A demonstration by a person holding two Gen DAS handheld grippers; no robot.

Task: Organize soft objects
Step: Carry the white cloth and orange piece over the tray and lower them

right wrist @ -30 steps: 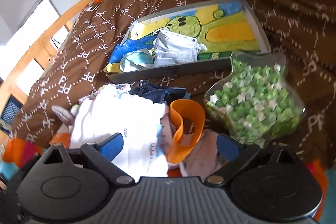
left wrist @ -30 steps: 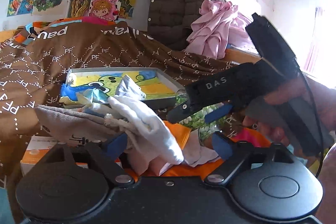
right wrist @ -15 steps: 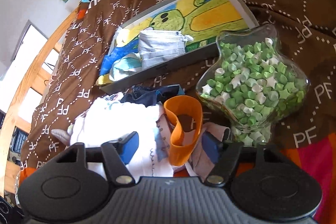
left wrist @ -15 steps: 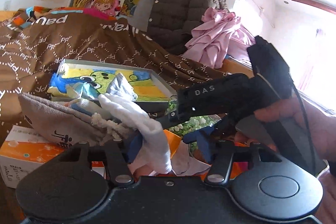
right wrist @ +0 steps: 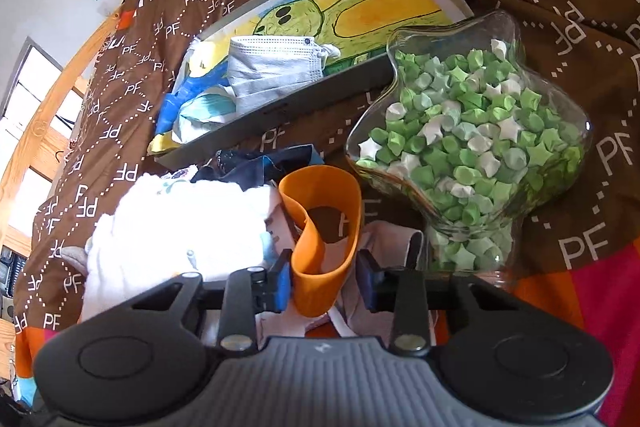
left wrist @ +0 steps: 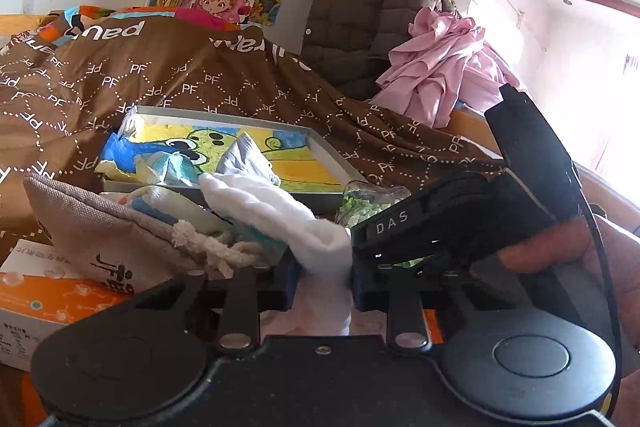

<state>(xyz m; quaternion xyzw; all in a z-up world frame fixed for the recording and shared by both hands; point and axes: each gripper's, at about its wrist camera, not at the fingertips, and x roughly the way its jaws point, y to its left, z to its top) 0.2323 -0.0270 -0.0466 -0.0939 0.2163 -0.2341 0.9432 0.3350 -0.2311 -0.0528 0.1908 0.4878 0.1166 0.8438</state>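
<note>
In the left wrist view my left gripper (left wrist: pixel 325 285) has its jaws closing, and the blue pads (left wrist: pixel 291 283) press both sides of a white fluffy cloth (left wrist: pixel 280 211) that drapes off the pile. In the right wrist view my right gripper (right wrist: pixel 323 287) points down at the same pile. Its jaws are closing around an orange rubbery band (right wrist: pixel 320 227). The left pad touches the band and a thin gap shows at the right pad (right wrist: pixel 366 287). A white garment (right wrist: pixel 180 223) lies left of the band. The right tool's black housing (left wrist: pixel 460 223) crosses the left view.
A grey tray (right wrist: pixel 280 107) with a painted bottom holds a grey face mask (right wrist: pixel 276 71) and blue wrappers. A glass star-shaped jar (right wrist: pixel 472 131) of green paper stars stands right of the band. A grey pouch (left wrist: pixel 100 227) lies on an orange box (left wrist: pixel 40 299). Brown blanket underneath.
Both pairs of jaws have narrowed from wide apart. The left pads came in onto the white cloth. The right gripper sank toward the pile with its pads drawing in around the orange band.
</note>
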